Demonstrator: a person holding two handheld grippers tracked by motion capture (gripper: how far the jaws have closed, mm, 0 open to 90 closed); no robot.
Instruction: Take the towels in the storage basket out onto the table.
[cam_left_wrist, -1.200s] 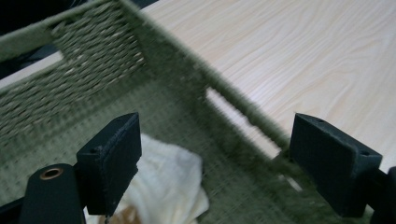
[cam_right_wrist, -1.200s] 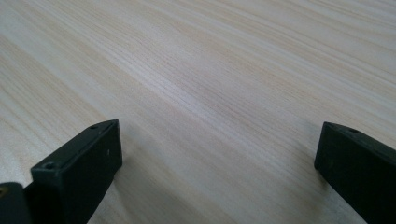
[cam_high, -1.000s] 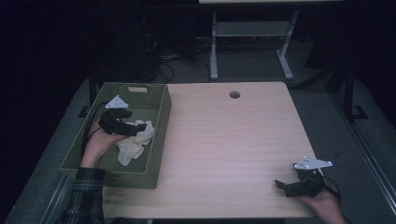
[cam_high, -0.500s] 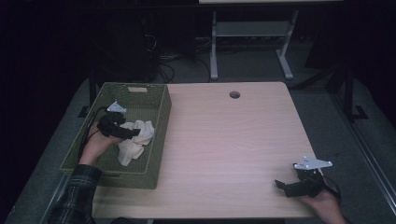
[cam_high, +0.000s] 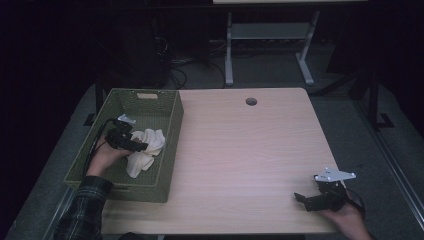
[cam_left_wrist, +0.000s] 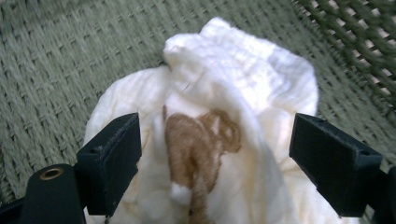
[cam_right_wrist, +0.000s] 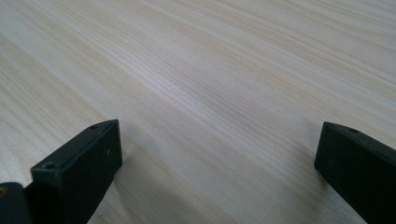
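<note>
A crumpled white cloth (cam_high: 145, 147) with a brown mark (cam_left_wrist: 201, 144) lies inside a green woven basket (cam_high: 150, 100) at the table's left edge. My left gripper (cam_high: 134, 145) is inside the basket, right over the cloth. In the left gripper view its jaws stand wide apart on either side of the cloth (cam_left_wrist: 243, 88) and do not close on it. My right gripper (cam_high: 306, 200) rests on the table near the front right corner. Its jaws stand wide open over bare wood (cam_right_wrist: 210, 93) with nothing between them.
The light wooden table (cam_high: 245, 150) has a round cable hole (cam_high: 251, 101) near its far edge. A white-framed stand (cam_high: 265, 30) and cables sit on the dark floor behind. The basket's walls surround my left gripper closely.
My left gripper has drawn back toward the person inside the basket, and the cloth now lies ahead of it between the open jaws. The right gripper has stayed still.
</note>
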